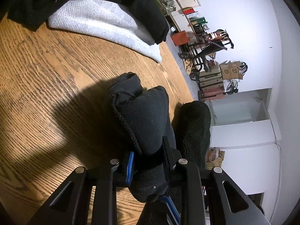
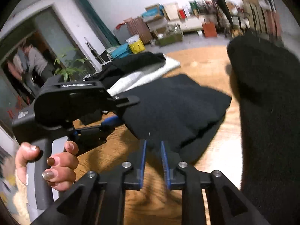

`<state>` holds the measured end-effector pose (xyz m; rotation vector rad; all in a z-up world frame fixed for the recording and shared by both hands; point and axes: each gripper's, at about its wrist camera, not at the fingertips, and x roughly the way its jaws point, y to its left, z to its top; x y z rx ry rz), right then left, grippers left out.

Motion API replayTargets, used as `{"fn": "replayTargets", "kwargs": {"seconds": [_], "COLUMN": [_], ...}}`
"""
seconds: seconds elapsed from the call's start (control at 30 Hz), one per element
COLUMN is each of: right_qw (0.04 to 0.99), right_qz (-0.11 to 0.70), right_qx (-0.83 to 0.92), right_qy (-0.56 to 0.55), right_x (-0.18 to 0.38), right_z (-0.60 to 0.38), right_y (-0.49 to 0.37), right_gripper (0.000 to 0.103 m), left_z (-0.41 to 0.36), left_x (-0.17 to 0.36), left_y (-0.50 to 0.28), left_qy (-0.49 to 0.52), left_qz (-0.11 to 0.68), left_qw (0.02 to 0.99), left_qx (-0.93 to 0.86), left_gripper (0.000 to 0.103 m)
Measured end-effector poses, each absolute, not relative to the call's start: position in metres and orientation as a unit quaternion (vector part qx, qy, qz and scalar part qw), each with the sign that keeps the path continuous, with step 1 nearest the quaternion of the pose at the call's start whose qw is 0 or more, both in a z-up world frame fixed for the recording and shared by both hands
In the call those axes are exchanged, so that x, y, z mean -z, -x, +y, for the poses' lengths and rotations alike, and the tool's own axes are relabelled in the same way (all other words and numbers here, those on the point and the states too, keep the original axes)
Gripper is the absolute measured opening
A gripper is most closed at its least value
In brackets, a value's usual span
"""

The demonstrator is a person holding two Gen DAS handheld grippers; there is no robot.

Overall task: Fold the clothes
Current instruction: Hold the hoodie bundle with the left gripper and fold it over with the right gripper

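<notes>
Left hand-held gripper point(image 1: 148, 161) clamped on black garment point(image 1: 142, 116) | right hand-held gripper point(image 2: 152, 150) slightly open, empty | risk: fold slumps off desk point(image 1: 46, 93) edge if released.

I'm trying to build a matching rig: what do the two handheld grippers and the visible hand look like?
Both the left gripper and right gripper are matte black linkage frames with silver pivot bolts and ribbed blue pads. The left one has a grey handle and white lettering. The hand on it wears glossy brown nail polish; no sleeve shows.
</notes>
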<state>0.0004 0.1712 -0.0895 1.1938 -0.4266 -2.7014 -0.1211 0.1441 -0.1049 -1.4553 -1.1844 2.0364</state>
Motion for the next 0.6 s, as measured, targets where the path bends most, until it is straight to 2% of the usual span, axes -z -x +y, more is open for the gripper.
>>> {"fn": "replayTargets", "kwargs": {"seconds": [0.2,0.23,0.33,0.53,0.6], "right_qw": [0.061,0.054,0.043,0.06,0.067], "right_qz": [-0.094,-0.094,-0.109,-0.19,-0.227], "right_qx": [0.9,0.899,0.897,0.875,0.856], "right_qy": [-0.421,-0.425,-0.426,-0.442,-0.46], "right_x": [0.097,0.099,0.102,0.111,0.121], "right_z": [0.153,0.153,0.158,0.186,0.195], "right_y": [0.021,0.024,0.025,0.006,-0.001], "right_gripper": [0.025,0.023,0.001,0.001,0.007], "left_z": [0.145,0.146,0.144,0.146,0.147], "left_x": [0.105,0.105,0.106,0.106,0.106], "left_y": [0.121,0.121,0.121,0.119,0.118], "left_qy": [0.518,0.519,0.518,0.519,0.519], "left_qz": [-0.421,-0.421,-0.423,-0.419,-0.418], "left_qw": [0.185,0.184,0.185,0.188,0.188], "left_qx": [-0.721,-0.721,-0.72,-0.721,-0.722], "left_gripper": [0.026,0.026,0.026,0.026,0.026]}}
